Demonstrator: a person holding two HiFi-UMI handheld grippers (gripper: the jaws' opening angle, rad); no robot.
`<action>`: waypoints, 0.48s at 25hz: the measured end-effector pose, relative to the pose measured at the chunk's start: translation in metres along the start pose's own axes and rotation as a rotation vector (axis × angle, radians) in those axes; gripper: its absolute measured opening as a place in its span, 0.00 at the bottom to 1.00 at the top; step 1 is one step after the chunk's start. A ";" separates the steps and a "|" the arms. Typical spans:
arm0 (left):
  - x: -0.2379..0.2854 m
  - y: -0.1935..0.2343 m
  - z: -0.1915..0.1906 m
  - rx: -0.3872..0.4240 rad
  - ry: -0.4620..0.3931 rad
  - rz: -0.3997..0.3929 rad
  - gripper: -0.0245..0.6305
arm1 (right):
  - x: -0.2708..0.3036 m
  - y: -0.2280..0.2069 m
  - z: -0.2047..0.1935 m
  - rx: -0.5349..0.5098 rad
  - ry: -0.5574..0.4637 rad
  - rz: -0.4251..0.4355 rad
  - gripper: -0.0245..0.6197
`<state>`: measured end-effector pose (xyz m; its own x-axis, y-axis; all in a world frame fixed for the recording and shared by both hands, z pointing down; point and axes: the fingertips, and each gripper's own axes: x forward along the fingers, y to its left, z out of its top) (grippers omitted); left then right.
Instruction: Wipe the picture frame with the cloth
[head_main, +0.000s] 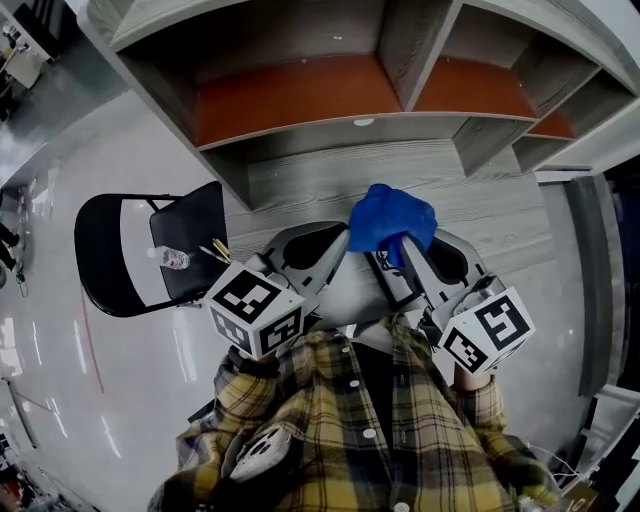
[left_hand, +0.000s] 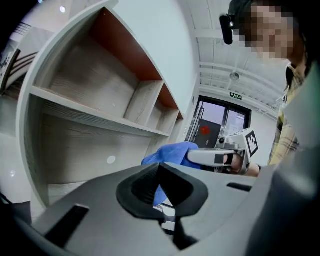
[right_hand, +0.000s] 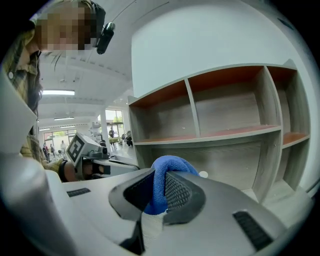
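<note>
A blue cloth is bunched between the pads of my right gripper, which is shut on it; in the right gripper view the cloth bulges up over the jaws of that gripper. My left gripper is held up beside it on the left. Its jaws stand closed together with nothing that I can make out between them; the blue cloth shows behind them. Both grippers point roughly level at the shelf unit. I cannot make out a picture frame in any view.
A grey wooden shelf unit with red-brown shelf boards and bare compartments stands right in front. A black folding chair at the left carries a water bottle. My plaid-shirted chest fills the bottom of the head view.
</note>
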<state>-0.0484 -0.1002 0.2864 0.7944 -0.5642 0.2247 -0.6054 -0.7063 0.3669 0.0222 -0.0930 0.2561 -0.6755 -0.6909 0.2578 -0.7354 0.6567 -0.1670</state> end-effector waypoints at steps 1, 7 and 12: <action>0.000 0.000 0.001 0.000 -0.002 -0.002 0.05 | 0.000 0.000 0.000 -0.001 0.002 -0.001 0.11; 0.001 -0.001 0.001 0.004 -0.006 -0.007 0.05 | -0.004 -0.001 0.001 0.001 -0.001 -0.012 0.11; 0.003 0.000 -0.002 0.012 -0.004 -0.007 0.05 | -0.004 -0.001 -0.005 0.003 0.002 -0.013 0.11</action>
<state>-0.0458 -0.1014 0.2889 0.7985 -0.5609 0.2187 -0.6004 -0.7151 0.3580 0.0260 -0.0897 0.2597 -0.6654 -0.6988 0.2624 -0.7446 0.6464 -0.1669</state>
